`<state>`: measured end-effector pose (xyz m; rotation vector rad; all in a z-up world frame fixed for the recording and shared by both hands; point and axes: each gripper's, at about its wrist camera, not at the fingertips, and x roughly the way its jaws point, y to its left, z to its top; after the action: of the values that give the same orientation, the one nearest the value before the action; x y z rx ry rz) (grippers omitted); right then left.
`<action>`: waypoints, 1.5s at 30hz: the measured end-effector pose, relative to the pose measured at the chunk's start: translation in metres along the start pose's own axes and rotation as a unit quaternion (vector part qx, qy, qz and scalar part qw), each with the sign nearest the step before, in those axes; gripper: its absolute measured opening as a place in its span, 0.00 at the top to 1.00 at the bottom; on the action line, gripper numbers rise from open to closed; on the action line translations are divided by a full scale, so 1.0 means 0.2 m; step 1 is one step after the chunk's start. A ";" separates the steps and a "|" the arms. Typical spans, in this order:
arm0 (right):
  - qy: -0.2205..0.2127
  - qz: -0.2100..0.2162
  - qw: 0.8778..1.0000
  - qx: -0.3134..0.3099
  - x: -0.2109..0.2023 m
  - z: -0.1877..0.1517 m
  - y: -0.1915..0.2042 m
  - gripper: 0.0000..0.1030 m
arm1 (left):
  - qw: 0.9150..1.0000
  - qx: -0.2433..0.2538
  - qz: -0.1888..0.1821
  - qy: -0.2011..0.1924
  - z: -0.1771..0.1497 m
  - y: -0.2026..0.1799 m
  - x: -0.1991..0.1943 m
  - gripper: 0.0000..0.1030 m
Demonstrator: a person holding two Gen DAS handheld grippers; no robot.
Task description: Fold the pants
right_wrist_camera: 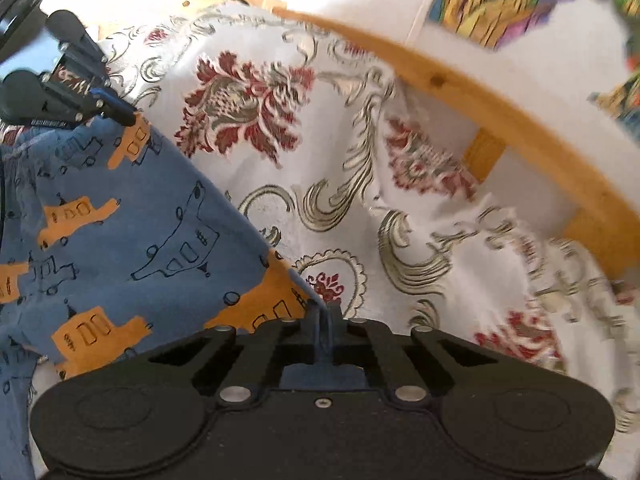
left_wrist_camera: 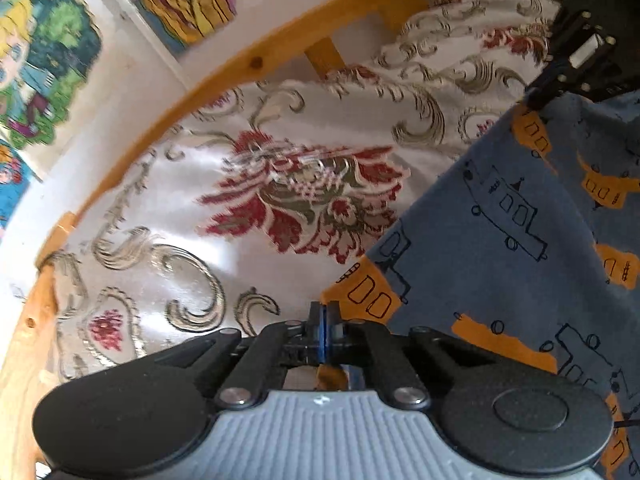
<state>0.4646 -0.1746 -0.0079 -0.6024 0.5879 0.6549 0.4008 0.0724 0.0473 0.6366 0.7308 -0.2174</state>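
Observation:
Blue pants (left_wrist_camera: 500, 240) printed with orange and outlined vehicles hang stretched between both grippers over a bed. My left gripper (left_wrist_camera: 325, 314) is shut on one orange-patched corner of the cloth at the bottom centre. In the left wrist view, the right gripper (left_wrist_camera: 534, 101) pinches the other corner at the upper right. In the right wrist view, my right gripper (right_wrist_camera: 325, 312) is shut on the pants (right_wrist_camera: 120, 240), and the left gripper (right_wrist_camera: 130, 118) grips the far corner at the upper left. The held edge runs taut between them. The lower part of the pants is out of frame.
Below lies a white bedspread (left_wrist_camera: 240, 184) with red flowers and grey scrolls. A curved-looking wooden bed rail (left_wrist_camera: 256, 60) borders it, also seen as a rail (right_wrist_camera: 480, 92) in the right wrist view. Beyond is a white wall with colourful cartoon pictures (left_wrist_camera: 48, 52).

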 end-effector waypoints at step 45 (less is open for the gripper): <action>-0.014 -0.111 0.985 -0.128 -0.96 -0.73 1.57 0.79 | 0.975 0.203 0.076 -0.058 -0.78 -0.72 -0.82 0.71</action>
<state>0.0770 -0.1435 -0.0798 -0.8851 0.4044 0.5300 0.1367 0.0483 0.0034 1.0561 0.5234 -0.2641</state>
